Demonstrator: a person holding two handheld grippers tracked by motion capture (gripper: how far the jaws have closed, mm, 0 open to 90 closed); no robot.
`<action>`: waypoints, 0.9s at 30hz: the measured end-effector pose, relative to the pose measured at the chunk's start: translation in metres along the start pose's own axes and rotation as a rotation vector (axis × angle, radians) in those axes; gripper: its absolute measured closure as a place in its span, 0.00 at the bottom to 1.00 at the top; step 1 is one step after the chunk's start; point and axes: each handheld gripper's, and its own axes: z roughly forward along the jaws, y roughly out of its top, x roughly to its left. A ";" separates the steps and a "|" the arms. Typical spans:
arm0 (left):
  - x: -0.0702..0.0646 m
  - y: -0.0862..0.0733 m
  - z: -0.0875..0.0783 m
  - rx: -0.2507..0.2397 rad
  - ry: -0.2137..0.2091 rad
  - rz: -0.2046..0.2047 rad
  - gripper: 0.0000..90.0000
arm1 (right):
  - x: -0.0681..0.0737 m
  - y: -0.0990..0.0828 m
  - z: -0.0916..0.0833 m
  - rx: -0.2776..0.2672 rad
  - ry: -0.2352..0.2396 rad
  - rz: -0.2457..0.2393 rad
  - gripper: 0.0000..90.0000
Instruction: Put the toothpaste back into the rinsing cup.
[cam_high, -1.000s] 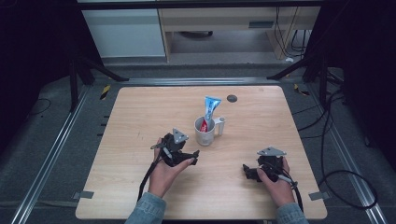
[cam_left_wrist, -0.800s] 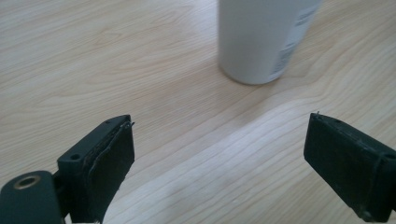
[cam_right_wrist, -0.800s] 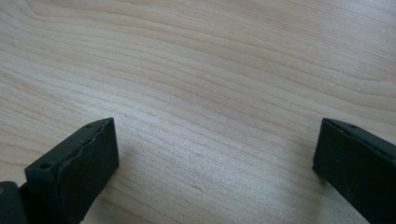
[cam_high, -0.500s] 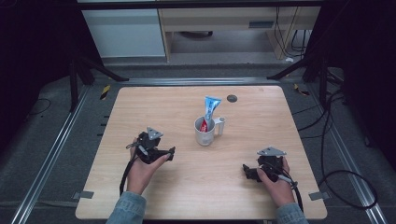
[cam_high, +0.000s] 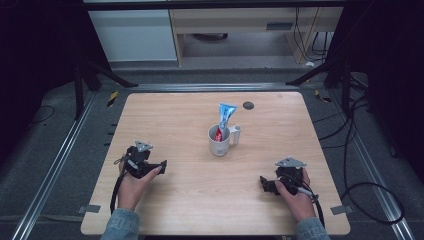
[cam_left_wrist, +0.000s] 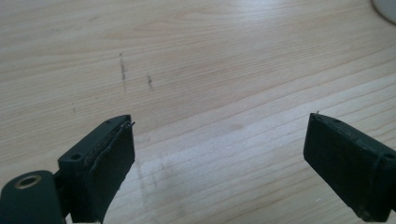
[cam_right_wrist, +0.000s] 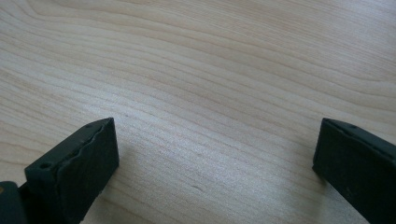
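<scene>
Black handheld grippers, denim cuffs

Each gripper (cam_high: 145, 161) (cam_high: 280, 181) wore a grey three-cornered plate, trailed a black cable, and ended in blocky black jaws; sleeves (cam_high: 120, 226) were blue denim.

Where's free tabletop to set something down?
Bare wood between the left gripper and right gripper, in front of the white mug holding a toothpaste tube. The far-left corner too. The mug at centre is the one obstacle.
</scene>
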 end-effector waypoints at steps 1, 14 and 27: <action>0.002 -0.001 0.001 0.008 0.003 -0.002 0.09 | 0.000 0.000 0.000 0.000 0.000 0.000 0.00; 0.028 -0.011 0.008 0.056 0.043 -0.038 0.09 | 0.000 0.000 0.000 -0.001 0.003 -0.001 0.00; 0.060 -0.023 0.021 0.095 0.073 -0.065 0.09 | 0.000 0.000 0.000 -0.001 0.002 0.000 0.00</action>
